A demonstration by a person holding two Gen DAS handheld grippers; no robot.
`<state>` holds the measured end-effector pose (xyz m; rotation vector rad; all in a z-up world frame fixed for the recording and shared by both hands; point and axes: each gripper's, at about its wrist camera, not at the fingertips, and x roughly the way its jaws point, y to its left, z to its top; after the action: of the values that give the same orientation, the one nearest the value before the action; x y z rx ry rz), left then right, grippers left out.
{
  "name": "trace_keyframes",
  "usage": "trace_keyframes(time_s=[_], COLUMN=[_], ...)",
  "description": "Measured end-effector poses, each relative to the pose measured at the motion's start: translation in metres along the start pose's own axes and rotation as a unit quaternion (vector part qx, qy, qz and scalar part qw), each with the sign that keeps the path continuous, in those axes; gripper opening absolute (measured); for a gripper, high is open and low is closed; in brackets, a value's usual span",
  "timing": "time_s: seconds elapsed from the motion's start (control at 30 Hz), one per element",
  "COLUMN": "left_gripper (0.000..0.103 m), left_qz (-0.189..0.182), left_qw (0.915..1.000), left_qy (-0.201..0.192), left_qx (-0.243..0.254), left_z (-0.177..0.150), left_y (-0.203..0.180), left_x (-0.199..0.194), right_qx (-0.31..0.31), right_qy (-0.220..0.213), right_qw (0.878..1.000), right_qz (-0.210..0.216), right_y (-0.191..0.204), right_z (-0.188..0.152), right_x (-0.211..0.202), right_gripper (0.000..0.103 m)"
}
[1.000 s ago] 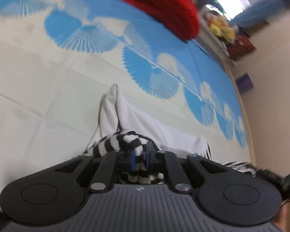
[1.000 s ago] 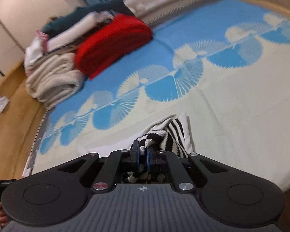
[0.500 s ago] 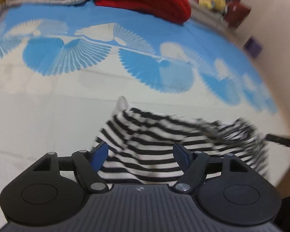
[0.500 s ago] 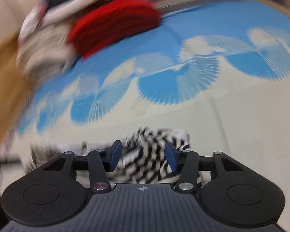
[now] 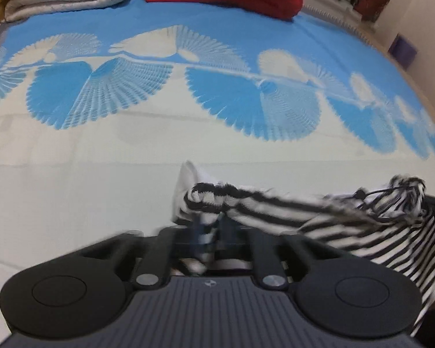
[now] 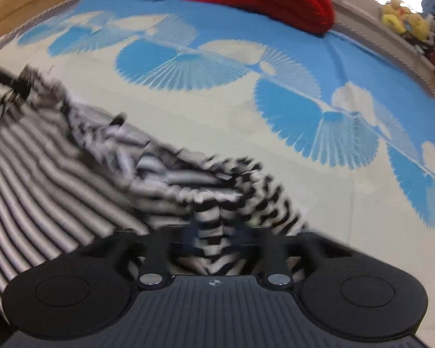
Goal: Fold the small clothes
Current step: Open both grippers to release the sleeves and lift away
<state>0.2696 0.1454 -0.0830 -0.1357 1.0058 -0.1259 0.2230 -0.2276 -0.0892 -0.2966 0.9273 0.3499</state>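
While both tongs pinch it, the cloth spans between them.
Left tongs (image 5: 207,232): clenched on striped garment (image 5: 348,226), lower centre.
Right tongs (image 6: 214,232): clenched on same garment, lower centre.
Bedspread (image 5: 101,174): beneath.

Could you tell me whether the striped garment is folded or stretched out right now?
Stretched out, not folded: the striped garment spans between the left gripper and right gripper, both jaws shut on bunched fabric.

Striped garment (image 6: 72,191) motion-blurred, left edge cropped — fingertips (image 5: 201,232) smeared
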Motion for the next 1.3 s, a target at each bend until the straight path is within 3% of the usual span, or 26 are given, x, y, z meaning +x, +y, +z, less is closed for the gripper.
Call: trace_keyframes(time_s=[0.07,0.13,0.17,0.23,0.3,0.37,0.43,0.47,0.53,0.6,0.67,0.73,0.83,0.9,0.93,0.97,1.0,1.07,1.1,1.17,1.23,1.27,1.3], left_gripper=[0.005,0.005,0.004,0.004,0.004,0.006,0.019,0.029,0.035,0.041,0.051,0.055,0.055,0.048,0.04,0.016,0.005,0.004,0.004,0.004,0.005,0.01,0.02], left_qz=[-0.001,-0.005,0.01,0.043,0.043,0.028,0.031,0.029,0.012,-0.007,-0.019,-0.022,-0.007,-0.005,-0.006,-0.012,-0.017,0.006,0.012,0.018,0.026,0.026,0.026], left_qw=[0.9986,0.9943,0.9929,0.9946,0.9978,0.9981,0.9977,0.9971,0.9954,0.9937,0.9932,0.9946,0.9961,0.996,0.9961,0.9961,0.9961,0.9956,0.9943,0.9937,0.997,0.9985,0.9988], left_qy=[-0.052,-0.106,-0.118,-0.094,-0.034,0.0,0.003,0.0,-0.013,-0.019,-0.011,0.002,0.012,0.011,0.007,0.003,-0.003,-0.05,-0.076,-0.089,-0.054,-0.023,0.01], left_qx=[-0.011,-0.01,-0.003,-0.005,-0.037,-0.054,-0.061,-0.07,-0.094,-0.11,-0.114,-0.102,-0.087,-0.088,-0.088,-0.088,-0.087,-0.079,-0.073,-0.066,-0.049,-0.042,-0.041], left_z=[0.007,0.012,0.013,0.016,0.017,0.017,0.017,0.019,0.019,0.019,0.021,0.023,0.023,0.023,0.023,0.024,0.026,0.03,0.032,0.034,0.031,0.029,0.026], left_y=[0.001,-0.001,-0.004,-0.001,0.009,0.016,0.023,0.028,0.037,0.047,0.049,0.046,0.041,0.04,0.041,0.041,0.041,0.04,0.039,0.036,0.03,0.029,0.028], left_x=[-0.012,-0.026,-0.026,-0.011,0.013,0.025,0.023,0.019,0.011,0.008,0.011,0.019,0.028,0.034,0.035,0.035,0.034,0.022,0.015,0.014,0.027,0.036,0.044], right_qx=[0.05,0.112,0.141,0.166,0.167,0.152,0.139,0.138,0.148,0.176,0.204,0.223,0.234,0.22,0.211,0.201,0.19,0.189,0.199,0.223,0.248,0.246,0.239], right_qy=[-0.045,-0.115,-0.144,-0.16,-0.127,-0.071,-0.024,-0.007,-0.007,-0.037,-0.072,-0.076,-0.031,-0.013,-0.01,-0.007,-0.004,-0.007,-0.024,-0.077,-0.098,-0.084,-0.054], right_qw=[0.998,0.986,0.978,0.97,0.975,0.983,0.988,0.988,0.987,0.982,0.975,0.971,0.972,0.975,0.977,0.98,0.982,0.982,0.979,0.97,0.962,0.964,0.968], right_qz=[-0.01,-0.039,-0.053,-0.08,-0.078,-0.072,-0.067,-0.065,-0.064,-0.053,-0.038,-0.026,-0.013,-0.011,-0.009,-0.013,-0.021,-0.02,-0.027,-0.056,-0.06,-0.062,-0.06], right_y=[-0.013,-0.028,-0.035,-0.04,-0.038,-0.031,-0.026,-0.025,-0.03,-0.042,-0.056,-0.069,-0.078,-0.074,-0.07,-0.066,-0.062,-0.061,-0.064,-0.071,-0.078,-0.077,-0.074], right_z=[0.011,0.022,0.026,0.031,0.035,0.035,0.033,0.032,0.029,0.028,0.022,0.014,0.007,0.007,0.008,0.01,0.012,0.016,0.019,0.024,0.025,0.025,0.024], right_x=[-0.01,-0.027,-0.032,-0.032,-0.013,0.014,0.035,0.041,0.038,0.02,0.001,-0.004,0.011,0.02,0.023,0.028,0.032,0.034,0.03,0.015,0.011,0.016,0.027], right_gripper=[0.007,0.006,0.006,0.006,0.006,0.007,0.013,0.022,0.03,0.045,0.054,0.054,0.054,0.054,0.054,0.051,0.034,0.005,0.003,0.003,0.003,0.004,0.004])
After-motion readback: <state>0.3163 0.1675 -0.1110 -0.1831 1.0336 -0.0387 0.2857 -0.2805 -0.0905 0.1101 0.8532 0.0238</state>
